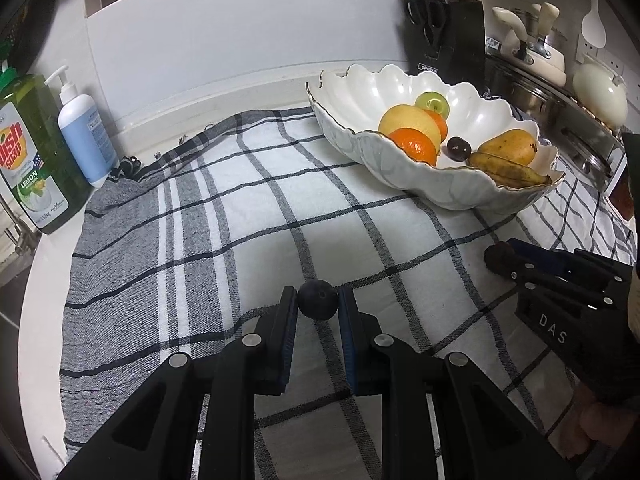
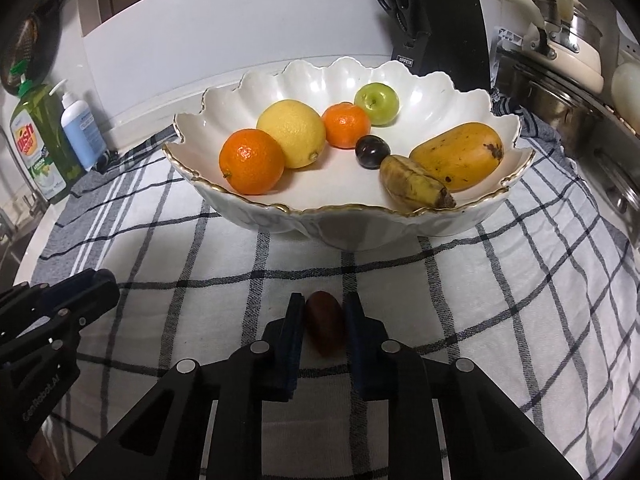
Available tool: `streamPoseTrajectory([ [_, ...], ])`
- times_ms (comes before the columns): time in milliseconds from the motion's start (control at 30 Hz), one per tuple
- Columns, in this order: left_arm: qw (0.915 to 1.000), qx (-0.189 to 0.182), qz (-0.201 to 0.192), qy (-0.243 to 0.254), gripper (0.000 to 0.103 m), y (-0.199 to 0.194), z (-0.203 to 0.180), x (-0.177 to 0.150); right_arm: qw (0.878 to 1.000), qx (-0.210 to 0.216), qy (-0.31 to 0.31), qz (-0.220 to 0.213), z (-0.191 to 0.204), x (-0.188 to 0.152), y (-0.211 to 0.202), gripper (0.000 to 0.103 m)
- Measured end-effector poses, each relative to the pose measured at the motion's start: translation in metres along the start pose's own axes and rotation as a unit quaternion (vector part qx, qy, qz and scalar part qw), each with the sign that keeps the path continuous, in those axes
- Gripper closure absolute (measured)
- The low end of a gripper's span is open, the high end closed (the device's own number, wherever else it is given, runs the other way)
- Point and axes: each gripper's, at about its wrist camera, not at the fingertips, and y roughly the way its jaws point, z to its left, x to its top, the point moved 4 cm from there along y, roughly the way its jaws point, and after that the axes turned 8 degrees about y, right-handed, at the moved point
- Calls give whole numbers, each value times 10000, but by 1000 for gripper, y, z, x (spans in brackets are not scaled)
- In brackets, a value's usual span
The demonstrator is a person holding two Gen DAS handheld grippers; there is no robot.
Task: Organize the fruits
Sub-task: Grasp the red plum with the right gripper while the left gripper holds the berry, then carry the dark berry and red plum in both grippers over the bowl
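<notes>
A white scalloped bowl (image 2: 224, 204) stands on a checked cloth (image 2: 520, 320) and holds two oranges, a lemon (image 2: 291, 133), a green apple (image 2: 377, 103), a dark plum (image 2: 373, 151), a banana (image 2: 416, 187) and a mango (image 2: 458, 156). The bowl also shows in the left wrist view (image 1: 424, 176). My left gripper (image 1: 317, 300) is shut on a dark round plum (image 1: 317, 300) over the cloth. My right gripper (image 2: 325, 326) is shut on a reddish-brown oval fruit (image 2: 325, 328), just before the bowl. The right gripper also shows in the left wrist view (image 1: 500, 258).
A green dish soap bottle (image 1: 36, 152) and a blue pump bottle (image 1: 86, 136) stand at the left of the cloth. A black knife block (image 1: 444, 36) stands behind the bowl. Pots and a metal rack (image 1: 560, 100) are at the right.
</notes>
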Motion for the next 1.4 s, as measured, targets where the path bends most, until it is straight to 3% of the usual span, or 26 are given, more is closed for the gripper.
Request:
streamPoseTrajectory([
  [700,9993,-84,-342,123,81,-35,-12,22,9987,236,56,-450,0,15,-59,82],
  [1400,9965,-196,-705,394,81,-47,-34,86,9951,238,197,-937,-23,67,-88,82],
])
